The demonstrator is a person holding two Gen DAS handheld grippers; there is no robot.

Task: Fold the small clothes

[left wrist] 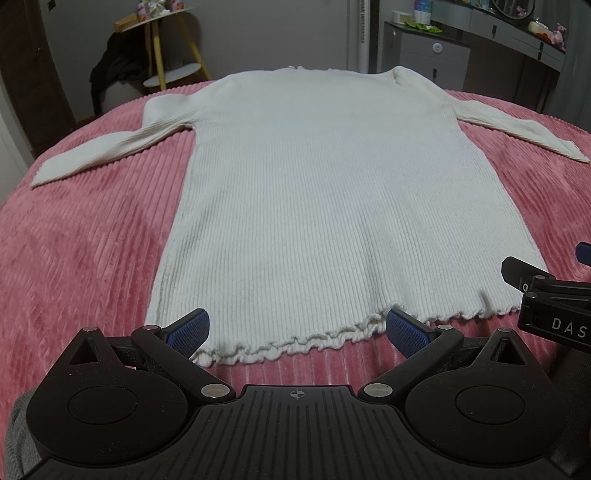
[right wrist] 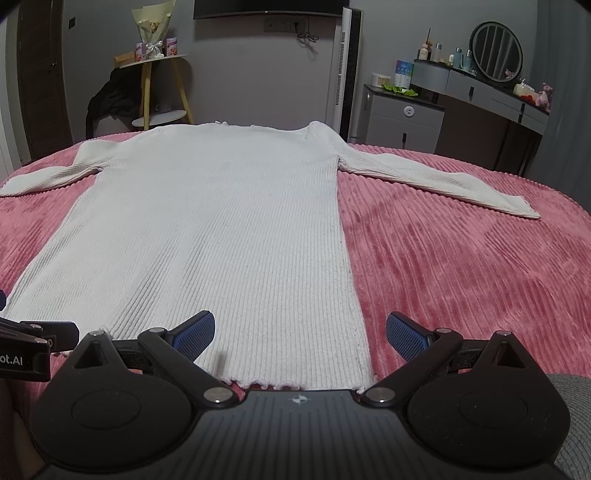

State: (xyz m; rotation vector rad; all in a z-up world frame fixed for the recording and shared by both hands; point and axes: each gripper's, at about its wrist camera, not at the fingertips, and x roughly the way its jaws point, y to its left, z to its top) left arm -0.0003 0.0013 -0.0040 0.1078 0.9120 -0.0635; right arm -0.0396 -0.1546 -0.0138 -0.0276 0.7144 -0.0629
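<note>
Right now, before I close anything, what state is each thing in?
White ribbed sweater: spread flat, unfolded, hem nearest the cameras.
Left sleeve: stretched out to the side, not folded in.
Right sleeve: stretched out to the side, not folded in.
Left gripper: jaws open, at the hem, holding nothing.
Right gripper: jaws open, over the hem's right corner, holding nothing.
Pink bedspread: laid out under the sweater.

Place: a bedroom in a home.
Landmark: bed point(right wrist: 461, 258) with a pink ribbed plush cover, filling the foreground.
Beyond the bed, right: grey dressing table point(right wrist: 491, 96) with a round mirror point(right wrist: 496, 51), bottles and a small pink plush toy point(right wrist: 545, 95).
Beyond the bed, left: yellow-legged side stand point(right wrist: 159, 88) holding a bouquet point(right wrist: 153, 27); dark clothing point(right wrist: 110, 99) draped beside it.
Beyond the bed, centre: wall-mounted screen point(right wrist: 269, 9) above a wall socket.
</note>
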